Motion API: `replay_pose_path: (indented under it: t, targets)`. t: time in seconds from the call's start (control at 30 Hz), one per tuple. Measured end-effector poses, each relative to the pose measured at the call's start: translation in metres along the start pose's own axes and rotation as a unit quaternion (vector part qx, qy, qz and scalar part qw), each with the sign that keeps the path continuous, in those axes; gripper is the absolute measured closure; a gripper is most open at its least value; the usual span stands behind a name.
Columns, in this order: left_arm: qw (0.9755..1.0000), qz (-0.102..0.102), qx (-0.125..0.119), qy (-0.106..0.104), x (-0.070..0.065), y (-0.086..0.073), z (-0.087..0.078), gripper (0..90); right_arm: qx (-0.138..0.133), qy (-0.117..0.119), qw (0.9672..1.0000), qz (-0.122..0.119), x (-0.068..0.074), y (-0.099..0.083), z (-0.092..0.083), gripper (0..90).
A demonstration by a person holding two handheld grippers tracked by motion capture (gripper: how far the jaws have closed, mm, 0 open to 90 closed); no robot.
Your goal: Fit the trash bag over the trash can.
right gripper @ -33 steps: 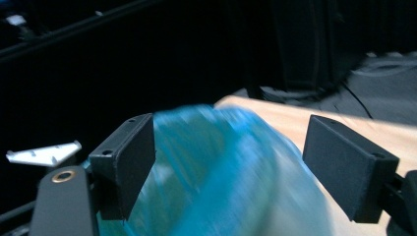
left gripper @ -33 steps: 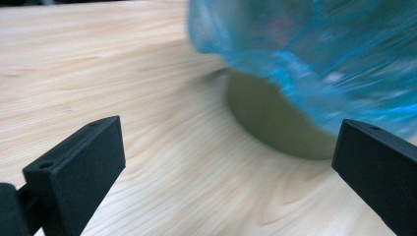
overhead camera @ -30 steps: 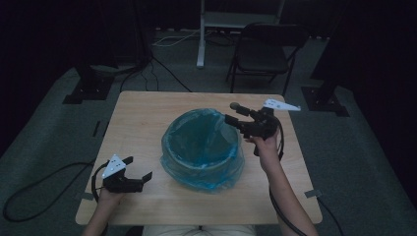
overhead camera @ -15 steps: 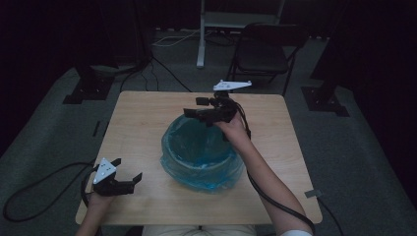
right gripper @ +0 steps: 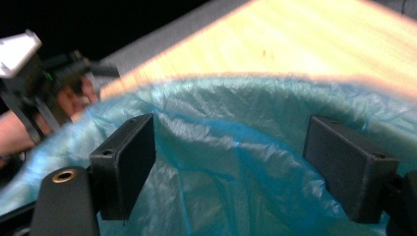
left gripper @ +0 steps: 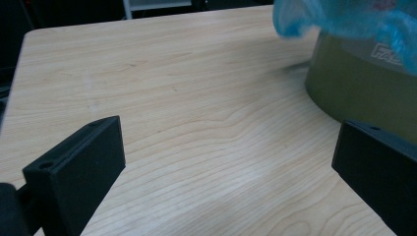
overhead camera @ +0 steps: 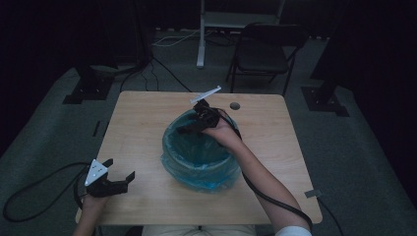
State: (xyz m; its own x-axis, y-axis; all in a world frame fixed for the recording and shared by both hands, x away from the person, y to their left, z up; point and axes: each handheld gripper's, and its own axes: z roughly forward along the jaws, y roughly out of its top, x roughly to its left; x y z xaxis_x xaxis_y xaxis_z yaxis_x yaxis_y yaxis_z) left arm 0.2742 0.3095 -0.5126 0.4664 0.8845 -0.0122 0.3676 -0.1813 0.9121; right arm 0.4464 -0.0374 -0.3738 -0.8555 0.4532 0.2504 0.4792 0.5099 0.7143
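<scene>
Blue bin liner [overhead camera: 199, 152] lies under the wide-jawed right gripper [overhead camera: 189, 127]; the left gripper [overhead camera: 120, 179], jaws wide, sits at the worktop's [overhead camera: 142, 118] near-left corner.

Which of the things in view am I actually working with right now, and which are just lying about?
In the job:
- bin
- blue bag lining it
- right hand-held gripper, open over the bag's far rim
- left hand-held gripper, open, idle at the table's near left

Lying about:
- folding chair
- floor cables
- stand bases

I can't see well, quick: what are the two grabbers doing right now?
Left gripper: open, holding nothing, near the table's corner.
Right gripper: open, empty, over the blue bag.
</scene>
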Motion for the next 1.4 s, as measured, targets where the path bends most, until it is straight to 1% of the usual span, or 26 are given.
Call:
replay_pose_path:
  t: [0.03,0.07,0.1,0.17,0.2,0.23,0.27,0.3,0.37,0.43,0.47,0.5,0.53,0.63,0.77,0.83,0.87,0.9,0.93,0.97,1.03,1.13,1.2,1.3,1.37,1.4]
  targets:
    - [1.0000,0.000,0.000,0.000,0.000,0.000,0.000,0.1,0.000,0.000,1.0000,0.000,0.000,0.000,0.000,19.8]
    - [1.0000,0.000,0.000,0.000,0.000,0.000,0.000,0.1,0.012,-0.001,0.9999,0.000,0.000,0.000,0.003,19.8]
    - [1.0000,-0.003,0.000,0.004,0.001,-0.001,0.000,0.1,0.040,-0.001,0.9992,-0.001,0.000,0.001,0.009,19.2]
    - [1.0000,-0.002,0.002,0.006,0.000,-0.001,0.001,0.1,0.065,0.000,0.9978,0.012,-0.001,0.000,0.016,18.7]
    - [1.0000,-0.003,0.001,0.005,0.000,-0.001,0.000,0.1,0.069,-0.004,0.9975,0.013,0.000,0.000,0.018,18.7]
    - [1.0000,-0.003,0.001,0.004,0.000,-0.001,0.000,0.1,0.072,-0.013,0.9972,0.012,0.001,0.001,0.017,18.7]
    - [1.0000,-0.003,0.002,0.004,0.000,0.000,0.000,0.1,0.073,-0.020,0.9971,0.007,0.002,0.001,0.016,18.7]
    - [1.0000,-0.003,0.000,0.006,0.000,0.000,-0.001,0.1,0.070,-0.024,0.9973,0.002,0.003,0.002,0.012,18.7]
    - [1.0000,-0.008,0.000,0.006,0.001,0.000,-0.001,0.1,0.058,-0.031,0.9978,0.002,0.005,0.005,0.003,18.7]
    - [0.9999,-0.008,-0.001,0.009,0.001,0.000,-0.001,0.1,0.037,-0.032,0.9988,0.006,0.007,0.007,-0.008,18.7]
    - [0.9999,-0.008,-0.001,0.009,0.001,0.000,-0.001,0.1,0.037,-0.032,0.9988,0.006,0.007,0.007,-0.008,18.7]
    - [0.9999,-0.009,-0.001,0.010,0.001,0.000,-0.001,0.1,0.032,-0.032,0.9989,0.007,0.007,0.008,-0.012,18.7]
    - [0.9999,-0.010,-0.001,0.009,0.001,0.000,-0.001,0.1,0.021,-0.030,0.9993,0.011,0.006,0.008,-0.020,18.7]
    - [0.9999,-0.012,0.001,0.004,0.000,-0.001,-0.001,0.1,0.007,-0.026,0.9995,0.016,0.005,0.007,-0.030,18.7]
    - [0.9999,-0.012,0.009,-0.001,-0.003,-0.003,0.001,0.1,-0.005,-0.020,0.9997,0.013,0.007,0.001,-0.039,18.7]
    - [0.9999,-0.008,0.015,-0.003,-0.005,-0.004,0.003,0.1,-0.022,-0.009,0.9996,0.014,0.008,-0.004,-0.045,18.6]
    - [0.9999,-0.008,0.015,-0.003,-0.005,-0.004,0.003,0.1,-0.022,-0.009,0.9996,0.014,0.008,-0.004,-0.045,18.6]
    - [0.9998,-0.010,0.019,-0.003,-0.006,-0.005,0.004,0.1,-0.032,-0.003,0.9993,0.017,0.008,-0.007,-0.047,18.6]
    - [0.9998,-0.010,0.019,-0.003,-0.006,-0.005,0.004,0.1,-0.032,-0.003,0.9993,0.017,0.008,-0.007,-0.047,18.6]
    - [0.9998,-0.012,0.019,-0.002,-0.006,-0.005,0.005,0.1,-0.048,-0.003,0.9987,0.019,0.008,-0.013,-0.054,17.8]
    - [0.9997,-0.015,0.020,-0.001,-0.006,-0.005,0.005,0.1,-0.056,-0.011,0.9981,0.022,0.008,-0.016,-0.059,17.8]
    - [0.9996,-0.013,0.024,-0.001,-0.007,-0.006,0.005,0.1,-0.067,-0.024,0.9973,0.016,0.010,-0.022,-0.067,17.8]
    - [0.9996,-0.015,0.026,-0.002,-0.007,-0.007,0.005,0.1,-0.079,-0.034,0.9962,0.012,0.011,-0.026,-0.073,17.8]
    - [0.9995,-0.022,0.024,0.000,-0.004,-0.008,0.004,0.1,-0.101,-0.048,0.9937,0.013,0.010,-0.034,-0.085,17.9]
    - [0.9994,-0.028,0.022,0.001,-0.002,-0.008,0.003,0.1,-0.115,-0.058,0.9915,0.015,0.008,-0.041,-0.091,17.9]
    - [0.9993,-0.029,0.022,0.002,-0.002,-0.008,0.003,0.1,-0.118,-0.060,0.9910,0.017,0.007,-0.044,-0.094,17.8]
